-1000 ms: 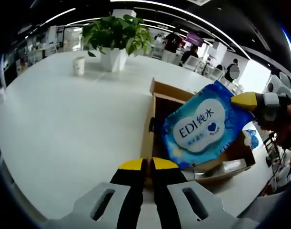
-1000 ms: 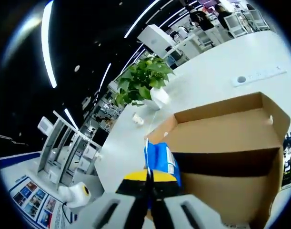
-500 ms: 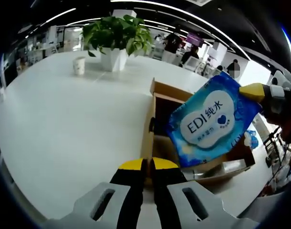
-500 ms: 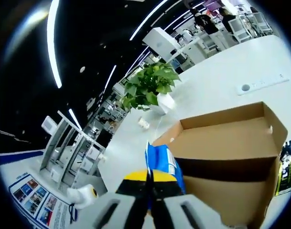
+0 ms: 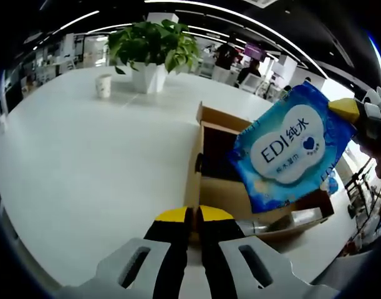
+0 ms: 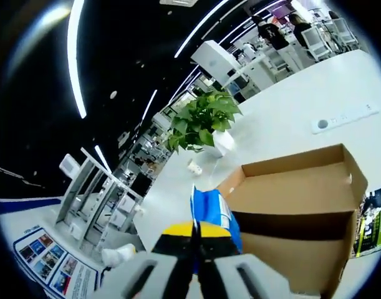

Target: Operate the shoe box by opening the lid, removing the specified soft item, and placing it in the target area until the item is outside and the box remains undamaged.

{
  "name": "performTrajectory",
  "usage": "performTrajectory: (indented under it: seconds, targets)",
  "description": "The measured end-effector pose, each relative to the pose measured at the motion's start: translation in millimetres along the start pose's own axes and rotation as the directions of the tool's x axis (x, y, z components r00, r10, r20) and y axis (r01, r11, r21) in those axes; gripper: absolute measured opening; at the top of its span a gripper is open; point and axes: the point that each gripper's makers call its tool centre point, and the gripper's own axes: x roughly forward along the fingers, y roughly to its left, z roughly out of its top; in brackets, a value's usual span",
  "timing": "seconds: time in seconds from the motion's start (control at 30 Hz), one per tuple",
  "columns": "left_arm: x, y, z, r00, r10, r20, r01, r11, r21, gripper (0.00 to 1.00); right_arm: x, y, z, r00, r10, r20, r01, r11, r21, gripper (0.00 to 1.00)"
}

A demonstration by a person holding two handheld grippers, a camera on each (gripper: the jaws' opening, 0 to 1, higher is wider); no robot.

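In the left gripper view, my left gripper (image 5: 192, 215) has its jaws pressed together on nothing, low over the white counter (image 5: 84, 162) beside the open shoe box (image 5: 240, 187). My right gripper (image 5: 358, 115) holds the blue wipes pack (image 5: 290, 146) in the air above the box.

In the right gripper view, my right gripper (image 6: 196, 230) is clamped on the wipes pack (image 6: 212, 208), with the shoe box (image 6: 296, 199) behind it and a potted plant (image 6: 206, 121) farther off.

Both views toward shoe box (image 5: 240, 180)
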Motion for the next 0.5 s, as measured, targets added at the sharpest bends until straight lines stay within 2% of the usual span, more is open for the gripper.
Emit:
performTrajectory:
  seconds: [0.3, 0.5]
  targets:
    - [0, 1.0, -0.1, 1.0, 0.005, 0.002, -0.005, 1.0, 0.009, 0.03, -26, 5, 18.9, 0.999, 0.006, 0.041, -0.005, 1.0, -0.016, 0.0]
    - [0, 0.9, -0.2, 1.0, 0.004, 0.001, -0.004, 1.0, 0.011, 0.03, -43, 4, 23.9, 0.999, -0.002, 0.052, 0.004, 0.999, -0.041, 0.0]
